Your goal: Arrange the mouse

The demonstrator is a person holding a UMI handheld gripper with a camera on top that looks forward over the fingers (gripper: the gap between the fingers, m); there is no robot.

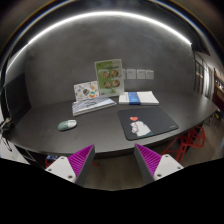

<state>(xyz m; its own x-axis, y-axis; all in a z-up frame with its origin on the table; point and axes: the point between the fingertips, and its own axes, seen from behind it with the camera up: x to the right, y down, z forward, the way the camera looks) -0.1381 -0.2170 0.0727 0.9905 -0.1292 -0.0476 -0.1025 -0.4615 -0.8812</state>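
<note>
View along the gripper toward a work desk, taken from in front of its near edge. The dark desk spans the scene and backs onto a grey wall. It carries, in descending size: a dark mouse mat lying to the right of centre, near the front edge; an upright printed card propped against the wall, apparently so that it can be read from the seat; a flat booklet lying beside the card; a stack of books with a blue cover, set back toward the wall and so clear of the working area; a white and pink object resting on the mat, its identity not discernible; and the mouse, a small pale rounded body lying on the bare desk, well apart from the mat and to its left.

The gripper hangs in front of the desk, short of its edge. Its fingers stand wide apart, nothing between them, magenta pads facing inward.

Judged from the task, the mouse probably belongs on the mat; the object already on the mat may limit where it can be set. No grasp has begun.
</note>
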